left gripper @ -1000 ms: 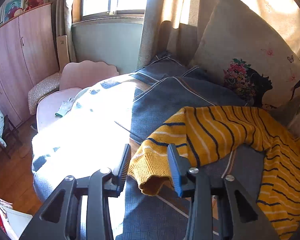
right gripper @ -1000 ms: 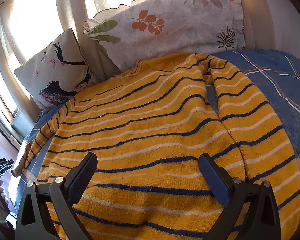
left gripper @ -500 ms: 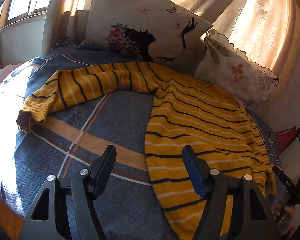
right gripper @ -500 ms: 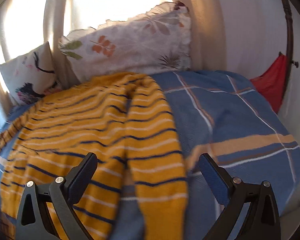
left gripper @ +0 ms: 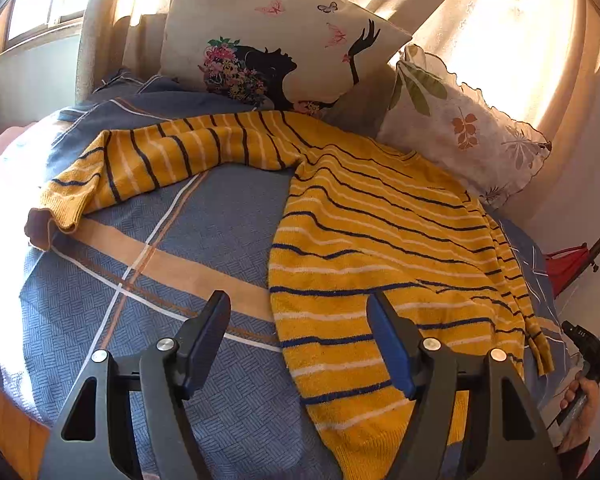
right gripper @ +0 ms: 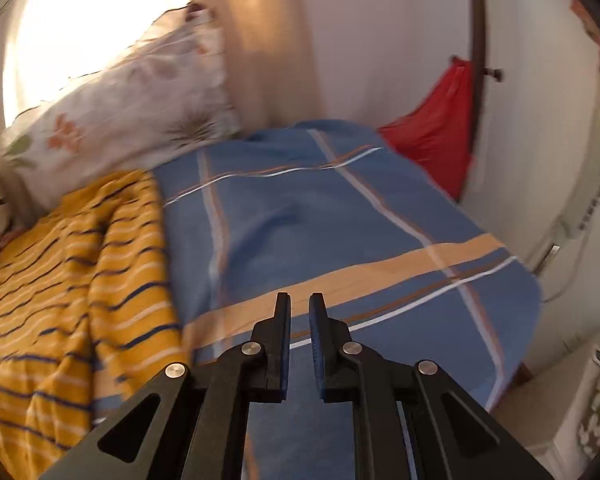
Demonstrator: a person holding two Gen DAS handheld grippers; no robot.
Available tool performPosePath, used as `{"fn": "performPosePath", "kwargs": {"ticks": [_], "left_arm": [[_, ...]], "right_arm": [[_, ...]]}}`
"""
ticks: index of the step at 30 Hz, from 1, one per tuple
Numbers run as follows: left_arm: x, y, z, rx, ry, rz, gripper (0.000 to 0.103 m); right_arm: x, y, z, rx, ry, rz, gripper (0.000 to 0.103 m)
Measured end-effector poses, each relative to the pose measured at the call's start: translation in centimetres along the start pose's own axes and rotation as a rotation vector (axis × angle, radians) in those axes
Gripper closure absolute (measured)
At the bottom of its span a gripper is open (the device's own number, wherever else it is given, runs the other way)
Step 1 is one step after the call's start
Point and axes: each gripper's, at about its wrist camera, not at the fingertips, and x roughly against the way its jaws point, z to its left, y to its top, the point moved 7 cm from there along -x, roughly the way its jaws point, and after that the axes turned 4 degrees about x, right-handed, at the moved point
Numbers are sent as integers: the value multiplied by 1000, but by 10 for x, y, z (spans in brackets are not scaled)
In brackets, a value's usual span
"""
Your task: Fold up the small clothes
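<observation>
left wrist view: left gripper (left gripper: 298, 332) spread wide and empty, above the near side edge of the yellow striped sweater (left gripper: 380, 240) spread flat on the blue plaid bedspread (left gripper: 160, 272), one sleeve stretched leftward, two pillows (left gripper: 460, 132) behind

right wrist view: right gripper (right gripper: 300, 322) nearly closed with a thin gap, gripping nothing, over bare bedspread (right gripper: 340, 220); sweater (right gripper: 60, 280) well left, apart from the fingers

No readable text, labels, brands or numbers anywhere; perhaps tiny markings on distant objects, too blurred to tell.
</observation>
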Motion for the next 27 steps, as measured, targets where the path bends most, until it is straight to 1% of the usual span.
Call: {"fn": "performPosePath", "kwargs": {"ticks": [1, 2, 3, 4, 5, 6, 7, 8, 9, 10, 12, 13, 14, 15, 16, 17, 18, 19, 20, 23, 25, 26, 27], "left_arm": [[-3, -5, 0, 2, -6, 22, 33], [-6, -10, 0, 2, -14, 45, 33], [-10, -16, -1, 3, -25, 69, 33], [-14, -23, -3, 1, -37, 93, 33], [-18, -29, -5, -4, -48, 117, 33], [-22, -35, -8, -8, -59, 141, 33], [-25, -41, -12, -12, -72, 163, 33], [-28, -46, -15, -15, -90, 179, 33], [-28, -50, -19, -19, -100, 183, 32], [-28, -52, -23, -30, -97, 176, 32], [-28, -57, -32, -42, -112, 182, 32], [-28, -59, -35, -40, -121, 179, 34], [-28, -61, -38, -48, -126, 180, 60], [-31, -62, -38, -60, -104, 191, 98], [-32, -62, -36, -54, -89, 198, 95], [-31, -59, -34, -29, -108, 199, 95], [-27, -57, -32, -9, -119, 197, 95], [-21, -55, -30, -2, -118, 186, 95], [-12, -52, -27, -5, -113, 170, 95], [9, -47, -17, -4, -96, 129, 95], [14, -47, -7, 6, -77, 127, 93], [17, -46, -4, 3, -77, 113, 91], [20, -45, -1, 1, -80, 99, 79]], "right_arm": [[3, 1, -5, -41, 45, 3, 87], [9, -1, -1, -71, 134, 6, 76], [15, -5, 10, -85, 245, 13, 66], [20, -11, 24, -79, 355, 26, 46], [26, -19, 47, -53, 478, 51, 37], [31, -29, 72, -16, 598, 92, 37], [35, -40, 95, 22, 692, 140, 37], [38, -52, 116, 61, 749, 181, 37], [40, -61, 133, 102, 769, 206, 37], [40, -71, 148, 153, 755, 217, 37], [37, -85, 165, 236, 663, 220, 37], [37, -88, 170, 256, 629, 202, 37], [40, -88, 174, 269, 608, 176, 37], [40, -91, 178, 276, 607, 177, 36], [41, -92, 182, 277, 617, 180, 44], [40, -92, 187, 283, 639, 185, 76], [40, -94, 187, 292, 672, 211, 90], [42, -93, 182, 279, 697, 229, 91], [45, -91, 180, 268, 714, 226, 91], [68, -90, 169, 252, 765, 192, 93], [77, -91, 154, 254, 732, 168, 93], [79, -89, 145, 254, 711, 153, 93], [82, -84, 134, 233, 692, 121, 92]]}}
